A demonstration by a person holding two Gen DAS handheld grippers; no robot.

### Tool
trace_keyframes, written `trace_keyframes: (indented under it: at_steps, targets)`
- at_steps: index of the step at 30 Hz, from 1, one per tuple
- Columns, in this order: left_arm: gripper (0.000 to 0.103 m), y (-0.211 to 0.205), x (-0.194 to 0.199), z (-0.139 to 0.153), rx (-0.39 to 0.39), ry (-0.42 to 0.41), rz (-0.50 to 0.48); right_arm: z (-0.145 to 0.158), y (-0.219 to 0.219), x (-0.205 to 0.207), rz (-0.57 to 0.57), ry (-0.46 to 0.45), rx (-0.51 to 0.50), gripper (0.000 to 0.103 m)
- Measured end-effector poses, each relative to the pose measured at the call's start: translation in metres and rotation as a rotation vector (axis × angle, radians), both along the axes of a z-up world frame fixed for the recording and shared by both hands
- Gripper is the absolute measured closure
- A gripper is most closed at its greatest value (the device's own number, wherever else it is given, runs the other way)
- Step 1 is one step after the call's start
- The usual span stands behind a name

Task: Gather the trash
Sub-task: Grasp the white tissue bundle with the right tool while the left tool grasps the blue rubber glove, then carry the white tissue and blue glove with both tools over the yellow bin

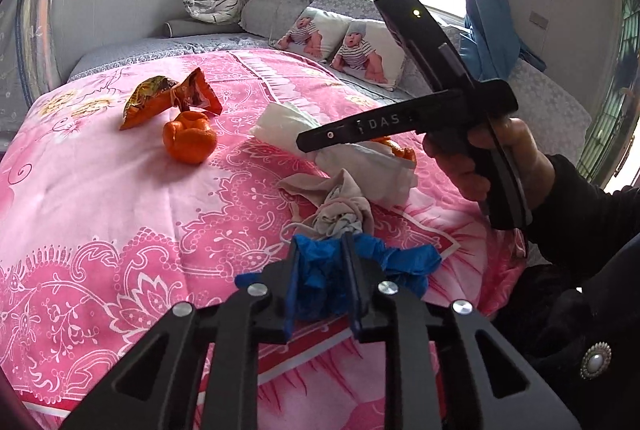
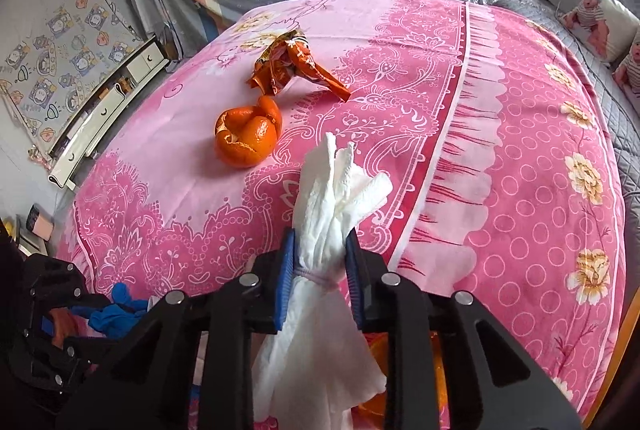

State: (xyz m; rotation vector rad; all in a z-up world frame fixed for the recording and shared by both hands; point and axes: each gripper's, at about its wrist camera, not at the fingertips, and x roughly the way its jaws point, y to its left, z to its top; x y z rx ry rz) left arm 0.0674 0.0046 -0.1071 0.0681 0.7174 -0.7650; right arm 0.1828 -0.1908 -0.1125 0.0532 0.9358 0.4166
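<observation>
Your right gripper (image 1: 320, 141) covers part of the white tissue (image 1: 360, 157) and most of an orange peel (image 1: 400, 149) behind it. Your left gripper (image 2: 52, 330) is cut by the frame edge, its fingertips hidden.

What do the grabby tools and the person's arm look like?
Each tool is black plastic with silver round bolts and two flat blue fingers. The right tool matches; seen sideways, it has a pistol handle, white "DAS" lettering and a small glowing light. The person's hand is bare, with a black sleeve. No cables show.
</observation>
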Motion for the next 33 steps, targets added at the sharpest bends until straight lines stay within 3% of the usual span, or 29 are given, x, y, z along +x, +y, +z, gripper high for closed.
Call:
trace_keyframes:
  at_steps: [15, 21, 33]
  targets:
    - [0.088, 0.028, 0.019, 0.051, -0.084, -0.109, 0.189, 0.045, -0.04, -0.024, -0.091, -0.156, 0.041, 0.081]
    - [0.088, 0.018, 0.027, 0.078, -0.131, -0.159, 0.213, 0.066, -0.065, -0.038, -0.133, -0.212, 0.082, 0.081]
    - [0.088, -0.033, 0.039, 0.12, -0.126, -0.227, 0.251, 0.084, -0.112, -0.061, -0.23, -0.275, 0.126, 0.081]
